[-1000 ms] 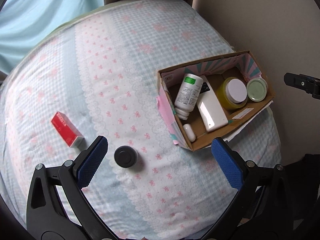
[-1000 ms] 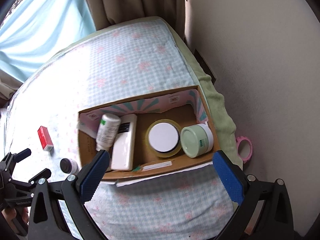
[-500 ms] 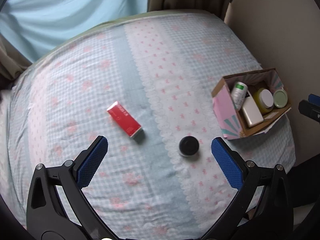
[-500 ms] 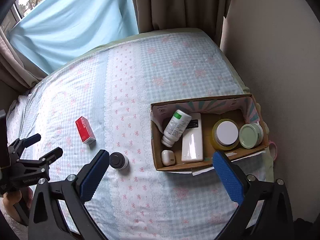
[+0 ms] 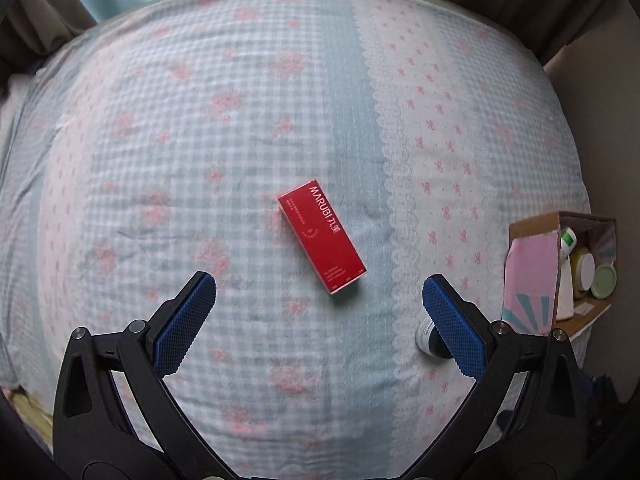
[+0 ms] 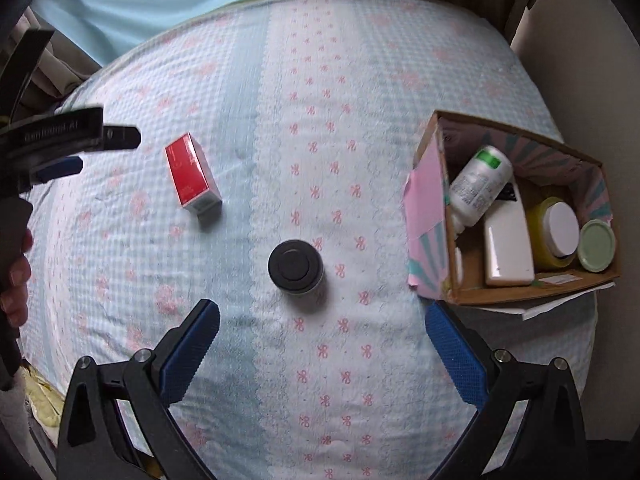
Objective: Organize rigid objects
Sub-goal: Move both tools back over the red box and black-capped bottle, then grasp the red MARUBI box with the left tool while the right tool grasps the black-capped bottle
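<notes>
Bedspread-covered bed (image 5: 200, 140): red box (image 5: 322, 236) lies flat, centred ahead of the released left gripper (image 5: 319, 300). Align fingers across its narrow sides, then descend. Right gripper (image 6: 322, 330), likewise spread, faces the black jar (image 6: 295, 267).

- Left gripper (image 5: 319, 299): blue-padded fingers (image 5: 185, 322) spread wide, nothing between them.
- Right gripper (image 6: 322, 330): fingers (image 6: 189, 350) equally wide apart, empty; the left gripper sits off its left side.
</notes>
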`<state>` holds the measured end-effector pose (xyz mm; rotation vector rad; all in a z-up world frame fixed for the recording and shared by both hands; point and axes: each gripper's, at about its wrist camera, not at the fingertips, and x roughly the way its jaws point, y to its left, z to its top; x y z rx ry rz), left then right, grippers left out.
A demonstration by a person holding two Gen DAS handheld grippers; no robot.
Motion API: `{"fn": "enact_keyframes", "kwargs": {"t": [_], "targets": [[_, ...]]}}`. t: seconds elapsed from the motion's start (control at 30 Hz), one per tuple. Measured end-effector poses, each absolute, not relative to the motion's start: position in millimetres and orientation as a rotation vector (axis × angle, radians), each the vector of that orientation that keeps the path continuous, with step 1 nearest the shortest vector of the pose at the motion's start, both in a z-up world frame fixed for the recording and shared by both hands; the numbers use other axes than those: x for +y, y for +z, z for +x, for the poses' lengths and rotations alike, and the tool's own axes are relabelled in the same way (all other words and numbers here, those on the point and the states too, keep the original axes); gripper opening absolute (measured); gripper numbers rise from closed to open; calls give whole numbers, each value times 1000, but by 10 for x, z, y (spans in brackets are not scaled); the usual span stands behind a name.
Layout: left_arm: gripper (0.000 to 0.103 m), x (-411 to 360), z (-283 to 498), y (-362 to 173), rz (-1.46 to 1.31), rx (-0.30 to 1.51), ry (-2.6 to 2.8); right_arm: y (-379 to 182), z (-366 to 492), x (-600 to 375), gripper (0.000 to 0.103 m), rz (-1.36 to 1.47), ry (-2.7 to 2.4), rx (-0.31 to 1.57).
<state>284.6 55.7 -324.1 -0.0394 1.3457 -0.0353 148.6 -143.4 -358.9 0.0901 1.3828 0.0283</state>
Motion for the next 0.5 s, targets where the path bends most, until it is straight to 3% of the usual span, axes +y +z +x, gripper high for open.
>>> {"fn": "enact_keyframes", "kwargs": {"t": [0.27, 0.4, 0.5], "targets": [[94, 615, 3259, -3888, -120, 1461, 54, -4147, 1738, -1095, 102, -47, 15, 1474], [84, 656, 3380, -4152, -149, 1517, 86, -4385, 1864, -974, 102, -101, 39, 1521], [84, 677, 3429, -4310, -168, 1539, 110, -4587, 1967, -961, 96, -72, 54, 1574]]}}
